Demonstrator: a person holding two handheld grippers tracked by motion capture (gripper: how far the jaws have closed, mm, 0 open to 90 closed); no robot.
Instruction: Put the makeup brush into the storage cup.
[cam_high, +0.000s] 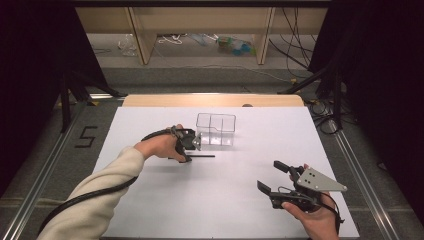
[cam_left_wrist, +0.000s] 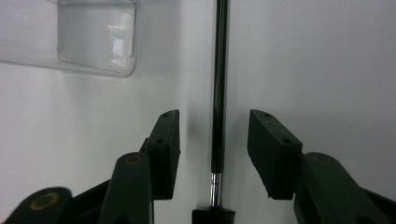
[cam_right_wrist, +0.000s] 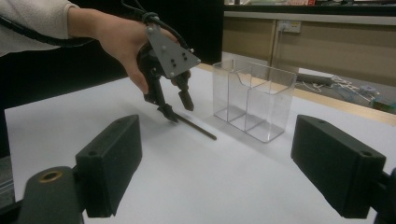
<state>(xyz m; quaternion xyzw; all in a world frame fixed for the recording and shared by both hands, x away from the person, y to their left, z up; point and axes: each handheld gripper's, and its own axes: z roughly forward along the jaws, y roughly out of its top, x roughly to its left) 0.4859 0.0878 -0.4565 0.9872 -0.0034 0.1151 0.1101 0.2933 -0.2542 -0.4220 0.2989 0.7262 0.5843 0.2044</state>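
Table: white top (cam_high: 220, 200) fills the centre of the high view, with a pale wooden edge strip (cam_high: 212, 100) along its 12 o'clock side.
Floor: grey carpet (cam_high: 200, 77) beyond the table; metal rails (cam_high: 360, 180) run along the table's 3 and 9 o'clock sides.
Floor mark: a black figure 5 (cam_high: 86, 136) at 9 o'clock.
Furniture: light wooden frame legs (cam_high: 142, 35) at 12 o'clock, loose cables (cam_high: 295, 45) and small clutter (cam_high: 235, 46) on the floor beneath.
Sides: black drapes (cam_high: 30, 75) at 9 and 3 o'clock.
Wall: beige panel with a socket (cam_right_wrist: 289, 27) in the right gripper view.
Light: even, soft shadows.
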